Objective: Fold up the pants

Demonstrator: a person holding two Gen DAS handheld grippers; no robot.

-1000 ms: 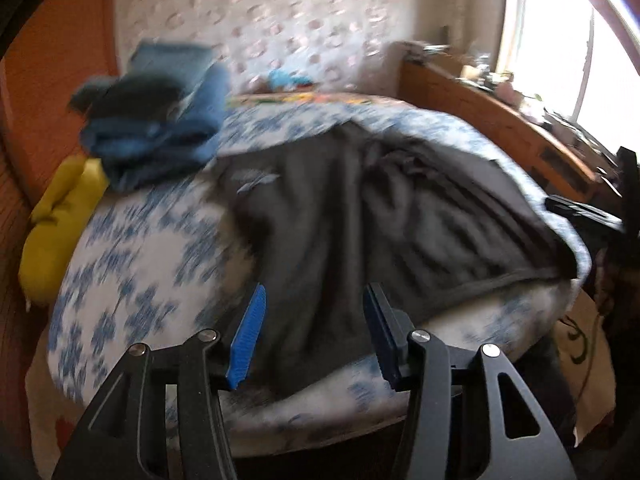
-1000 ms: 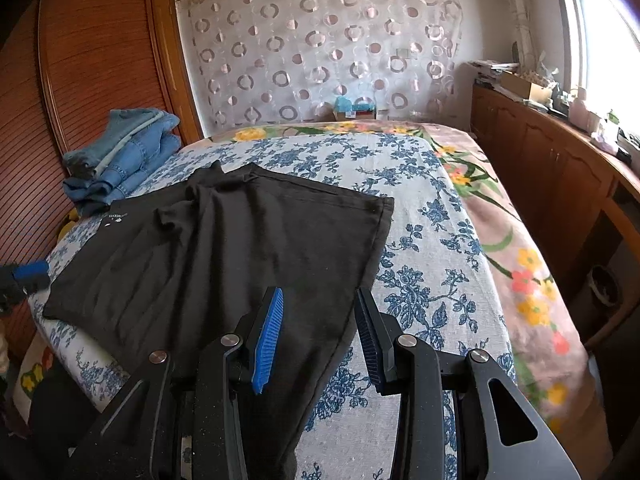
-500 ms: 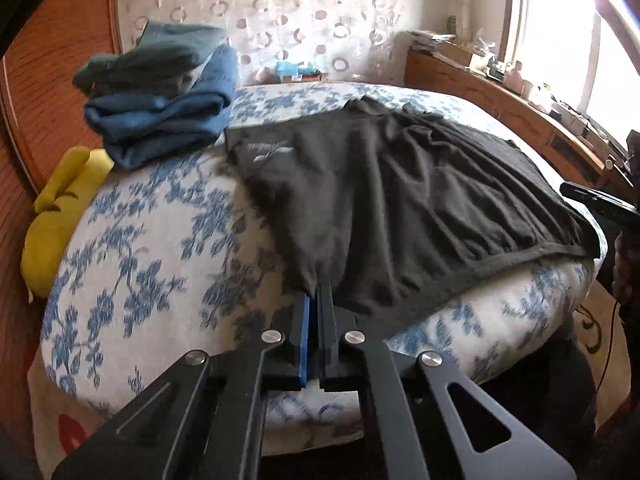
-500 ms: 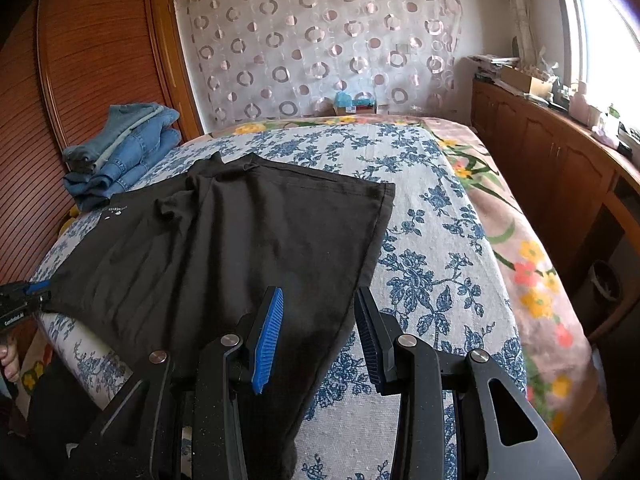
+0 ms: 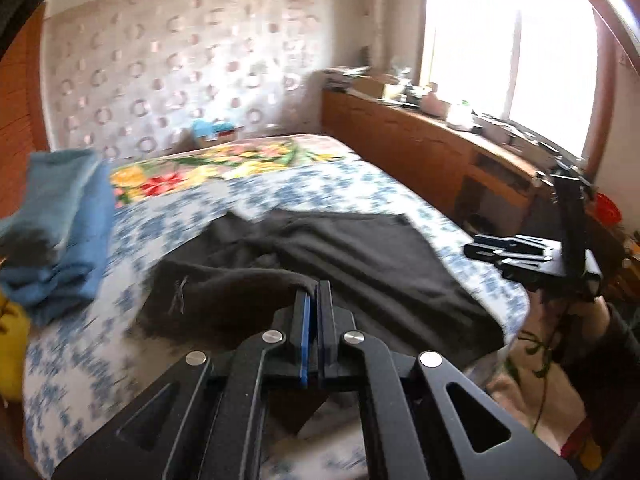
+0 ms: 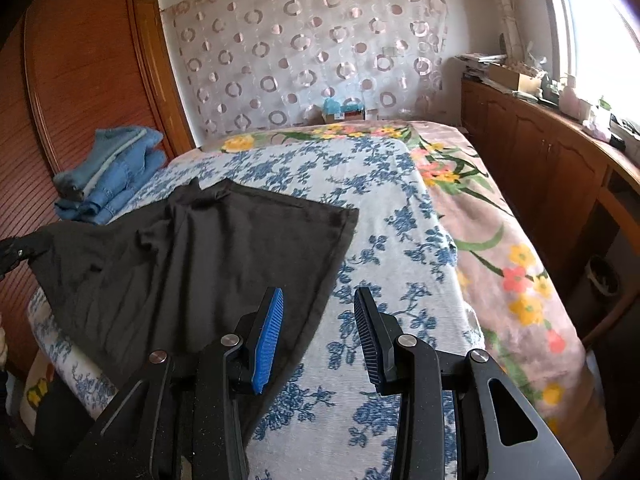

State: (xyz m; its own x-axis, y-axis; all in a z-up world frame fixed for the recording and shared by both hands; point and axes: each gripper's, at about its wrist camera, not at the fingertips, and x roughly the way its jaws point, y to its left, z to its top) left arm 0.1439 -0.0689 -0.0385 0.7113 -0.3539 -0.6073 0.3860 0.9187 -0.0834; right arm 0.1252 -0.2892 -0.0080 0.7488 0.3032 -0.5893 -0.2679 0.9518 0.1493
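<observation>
A: Where are the pants (image 6: pixel 208 248) now?

B: Spread on the flowered bed (image 6: pixel 400 248), over its near left part, with the near end hanging over the mattress edge. A stack of folded blue jeans (image 6: pixel 112 176) sits beyond them on the far left, well apart.

A: And the grippers?

B: The left gripper (image 5: pixel 314 300) is clenched on a corner of the black cloth, and that corner is lifted clear of the bed. The right gripper (image 6: pixel 318 336) is released, jaws wide apart, hovering over the right edge of the pants and gripping nothing.

A: How do you think the cloth will behave?

B: Soft, thin and light, I judge. It sags and wrinkles from the pinched corner, so it will droop rather than hold a line. It should not slip much between the ridged pads.

A: Where should the free gripper take hold?

B: On the near right edge just below it, at a hem or corner, so both sides rise together.

A: Which way do they lie?

B: The long axis seems to run from near to far along the bed, angled slightly right. The far right corner lies flat and square; which end is the waist I cannot tell.
</observation>
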